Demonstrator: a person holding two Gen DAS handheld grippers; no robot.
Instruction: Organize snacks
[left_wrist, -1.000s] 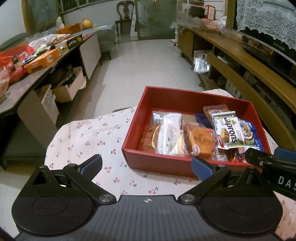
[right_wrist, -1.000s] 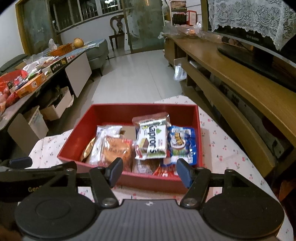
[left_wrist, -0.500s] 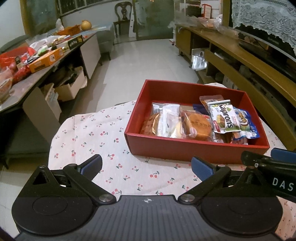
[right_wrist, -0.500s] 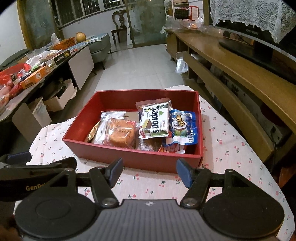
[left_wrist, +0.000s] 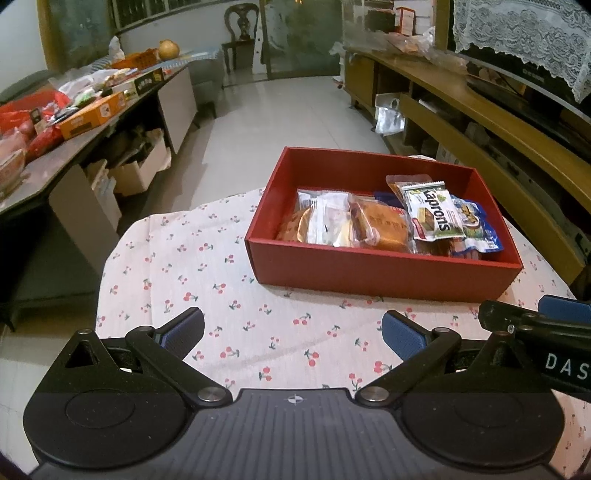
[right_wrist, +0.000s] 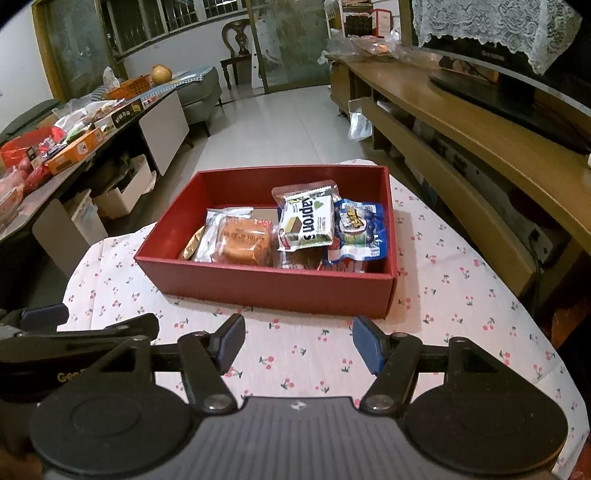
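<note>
Both claws have been pulled back from the red box (left_wrist: 384, 273); the box now lies at 12 o'clock of the right claw (right_wrist: 299, 345) and 1 o'clock of the left claw (left_wrist: 291, 334), long axis crosswise, jaws spread and empty.

Red box on cherry-print cloth

Ahead of the jaws, a red box (right_wrist: 266, 288) holds a green-and-white wafer packet (right_wrist: 306, 223) and a blue packet (right_wrist: 360, 229); beneath them a white tablecloth (right_wrist: 443, 295) with red cherries.

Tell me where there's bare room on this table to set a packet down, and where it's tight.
Free: the cherry-print cloth left of the red box, and the strip between the box's near wall and both open grippers, left gripper, right gripper. Also the cloth right of the box. Crowded: the box's near half, packed with snack packets; its far half is bare.
</note>
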